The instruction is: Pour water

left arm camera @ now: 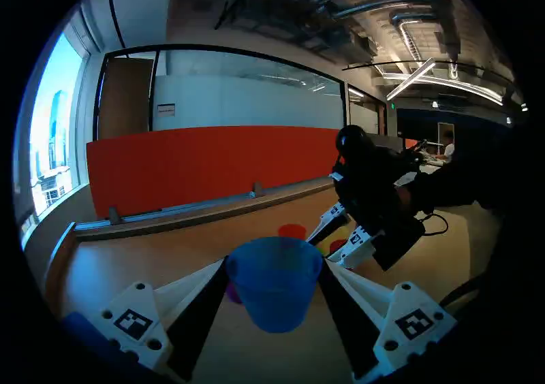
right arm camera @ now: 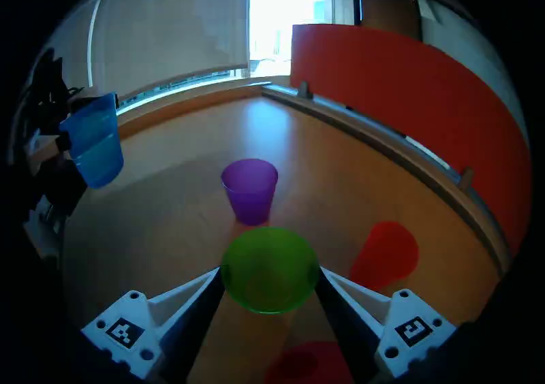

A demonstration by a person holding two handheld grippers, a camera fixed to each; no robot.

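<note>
Pinching blue cup (left arm camera: 276, 292), left gripper (left arm camera: 274, 266), right gripper (right arm camera: 270, 273) pinching green cup (right arm camera: 270, 282), purple cup (right arm camera: 250, 190) ahead, red cup (right arm camera: 385, 254) perhaps tipped near edge (right arm camera: 409, 154)

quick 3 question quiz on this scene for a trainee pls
1. True or false: the left gripper is shut on a blue cup.
2. Which cup does the right gripper hold? A white, B green, C red.
3. Fill in: the purple cup stands ___ on the table.
Key: 1 true; 2 B, the green cup; 3 upright.
</note>
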